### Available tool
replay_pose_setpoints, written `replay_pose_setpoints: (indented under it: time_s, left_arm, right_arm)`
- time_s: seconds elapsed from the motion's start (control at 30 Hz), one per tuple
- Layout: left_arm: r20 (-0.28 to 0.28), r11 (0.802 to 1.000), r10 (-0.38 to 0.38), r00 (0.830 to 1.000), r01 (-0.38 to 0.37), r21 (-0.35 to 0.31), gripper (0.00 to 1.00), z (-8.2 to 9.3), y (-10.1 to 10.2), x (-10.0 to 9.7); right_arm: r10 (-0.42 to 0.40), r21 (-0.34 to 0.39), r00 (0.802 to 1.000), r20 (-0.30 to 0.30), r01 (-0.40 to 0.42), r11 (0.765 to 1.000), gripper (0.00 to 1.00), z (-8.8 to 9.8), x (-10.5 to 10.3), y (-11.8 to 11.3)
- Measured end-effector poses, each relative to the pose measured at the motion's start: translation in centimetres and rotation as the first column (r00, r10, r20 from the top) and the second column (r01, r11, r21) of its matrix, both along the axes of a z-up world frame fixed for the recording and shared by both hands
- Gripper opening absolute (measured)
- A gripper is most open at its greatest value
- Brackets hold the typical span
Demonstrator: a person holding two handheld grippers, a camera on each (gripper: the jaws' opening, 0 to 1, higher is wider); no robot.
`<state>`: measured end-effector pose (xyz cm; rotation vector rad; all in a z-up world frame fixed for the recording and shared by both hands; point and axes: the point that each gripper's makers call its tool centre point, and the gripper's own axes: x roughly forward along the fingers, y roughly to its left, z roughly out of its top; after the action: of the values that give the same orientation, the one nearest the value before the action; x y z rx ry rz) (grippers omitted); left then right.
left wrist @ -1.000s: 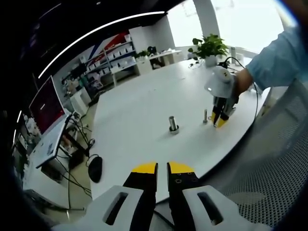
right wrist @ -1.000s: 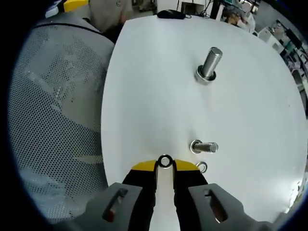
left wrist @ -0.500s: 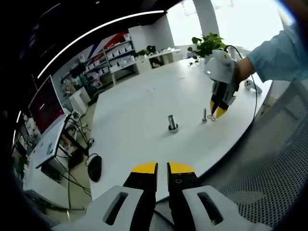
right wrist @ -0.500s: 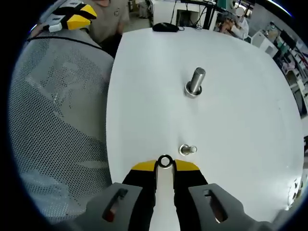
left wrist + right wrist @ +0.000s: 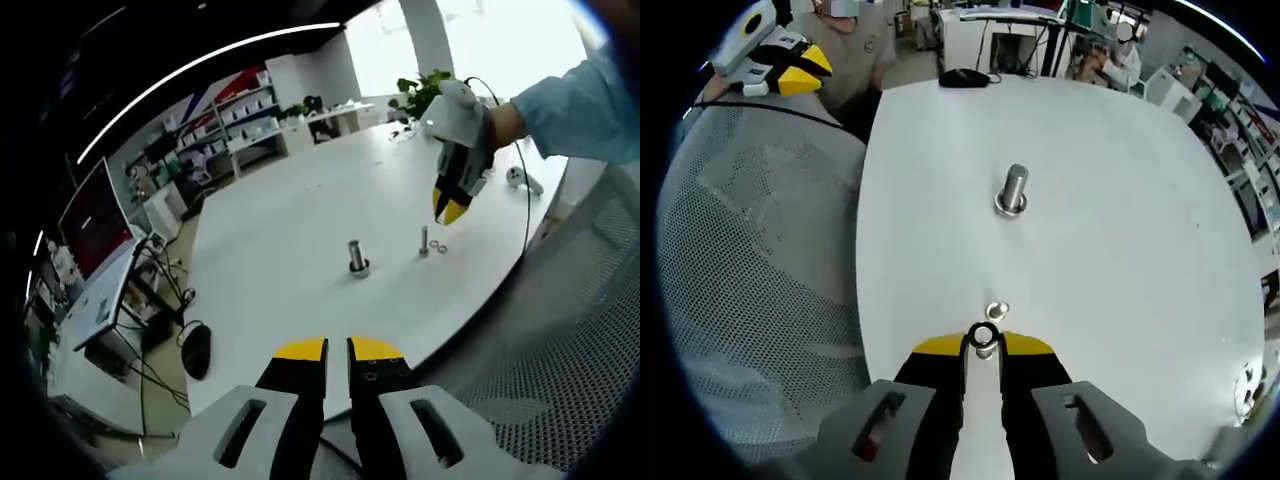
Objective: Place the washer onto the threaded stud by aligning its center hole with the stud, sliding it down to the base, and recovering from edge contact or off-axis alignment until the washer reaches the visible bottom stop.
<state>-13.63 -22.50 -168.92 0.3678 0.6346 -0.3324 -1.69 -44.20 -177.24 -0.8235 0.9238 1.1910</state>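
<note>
white table (image 5: 1120, 260); right claw (image 5: 983, 345) grips washer (image 5: 983, 335).

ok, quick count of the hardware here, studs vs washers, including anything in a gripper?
Studs: 2, the large stud and the small stud
Washers: 2, the held washer in the right gripper and the loose washer on the table beside the small stud
Total: 4

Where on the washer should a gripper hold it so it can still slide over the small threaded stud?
By its outer rim, squeezed from two opposite sides, as the right gripper holds the washer now. The ring sits between the tips with its centre hole uncovered, so the stud could probably pass through.
</note>
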Motion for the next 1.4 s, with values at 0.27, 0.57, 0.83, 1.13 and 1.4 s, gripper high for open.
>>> replay_pose_setpoints:
  time_s: [0.27, 0.57, 0.83, 1.13, 1.4]
  left_arm:
    - [0.007, 1.000, 0.021, 1.000, -0.021, -0.011, 0.05, 0.1, 0.4, 0.1]
    - [0.010, 1.000, 0.022, 1.000, -0.022, -0.011, 0.05, 0.2, 0.3, 0.1]
    - [0.010, 1.000, 0.022, 1.000, -0.022, -0.011, 0.05, 0.2, 0.3, 0.1]
    - [0.013, 1.000, 0.026, 1.000, -0.026, -0.012, 0.05, 0.2, 0.4, 0.2]
    - [0.015, 1.000, 0.028, 0.999, -0.028, -0.013, 0.05, 0.2, 0.4, 0.2]
  right_arm:
    - [-0.065, 0.055, 0.998, 0.016, 0.064, 0.996, 0.13, 1.0, 1.7, -0.1]
    - [-0.100, 0.064, 0.994, 0.043, 0.097, 0.993, 0.13, 0.4, 2.5, -0.1]
    - [-0.058, 0.046, 0.998, 0.022, 0.057, 0.997, 0.13, -0.6, 1.7, 1.2]
    - [-0.038, 0.023, 0.999, 0.016, 0.038, 0.999, 0.13, -1.6, 2.0, 1.5]
    - [-0.021, 0.004, 1.000, 0.003, 0.021, 1.000, 0.13, -2.2, 1.6, 1.8]
